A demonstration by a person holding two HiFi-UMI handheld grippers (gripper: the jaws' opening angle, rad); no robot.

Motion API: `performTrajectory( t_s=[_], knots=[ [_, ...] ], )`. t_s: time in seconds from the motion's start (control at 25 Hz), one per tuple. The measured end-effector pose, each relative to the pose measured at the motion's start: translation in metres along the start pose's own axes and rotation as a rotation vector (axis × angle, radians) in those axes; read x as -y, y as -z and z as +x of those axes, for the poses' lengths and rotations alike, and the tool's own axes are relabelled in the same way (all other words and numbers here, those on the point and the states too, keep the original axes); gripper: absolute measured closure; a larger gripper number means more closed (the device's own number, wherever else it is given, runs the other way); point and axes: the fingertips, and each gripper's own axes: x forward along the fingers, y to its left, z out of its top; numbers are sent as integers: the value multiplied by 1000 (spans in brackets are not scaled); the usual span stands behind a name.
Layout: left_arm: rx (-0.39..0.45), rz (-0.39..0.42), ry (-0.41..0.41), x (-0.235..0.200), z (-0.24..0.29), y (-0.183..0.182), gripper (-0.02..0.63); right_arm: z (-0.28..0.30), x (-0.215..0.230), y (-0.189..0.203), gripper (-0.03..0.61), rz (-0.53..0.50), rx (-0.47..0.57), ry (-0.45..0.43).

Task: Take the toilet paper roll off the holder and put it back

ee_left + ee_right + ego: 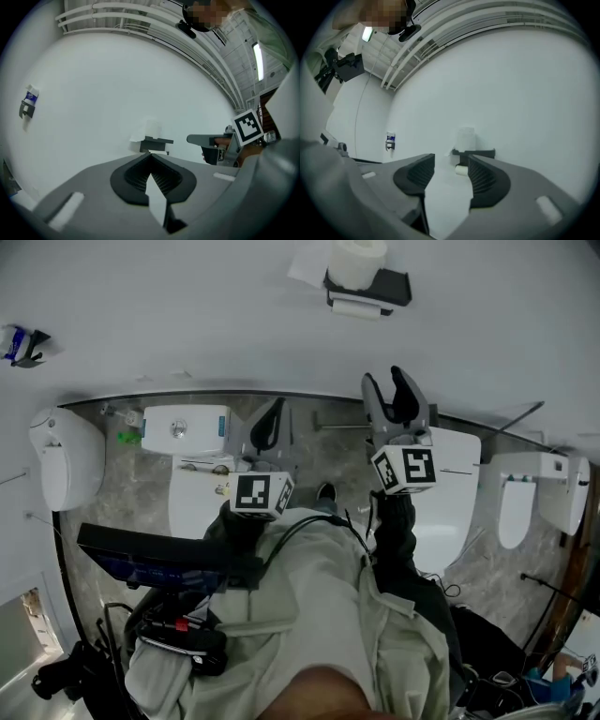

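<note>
A white toilet paper roll point(356, 259) stands upright on top of a black wall holder point(371, 287) on the white wall, with a small white tube point(356, 307) just under the holder. My right gripper point(386, 381) points at the wall a good way short of the holder, jaws open and empty. In the right gripper view the roll point(465, 137) and holder point(474, 153) show beyond the gap between the jaws. My left gripper point(267, 426) is lower and to the left, shut on nothing. In the left gripper view the holder point(156, 143) sits just past its closed tips.
A white toilet point(192, 488) with its tank point(183, 427) is below the left gripper, and another white toilet point(445, 493) is below the right one. A urinal point(61, 460) hangs at the left. A small blue-labelled item on a bracket point(19, 343) is on the wall, far left.
</note>
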Motion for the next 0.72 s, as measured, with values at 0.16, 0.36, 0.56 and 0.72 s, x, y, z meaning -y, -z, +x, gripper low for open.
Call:
performTrajectory(
  t_s=[0.16,0.36,0.56,0.72],
  knots=[
    [2,3,-10,-6,-1,0,606,24,9,-28,271,-59,50,32],
    [8,13,-5,-12,-1,-1,606,68,22,-43,118,-114,28,62],
    [12,11,-10,-14,-2,-1,606,107,40,-60,114,-131,20,79],
    [8,15,-29,-23,-2,-1,606,140,50,-54,114,-166,-43,83]
  ],
)
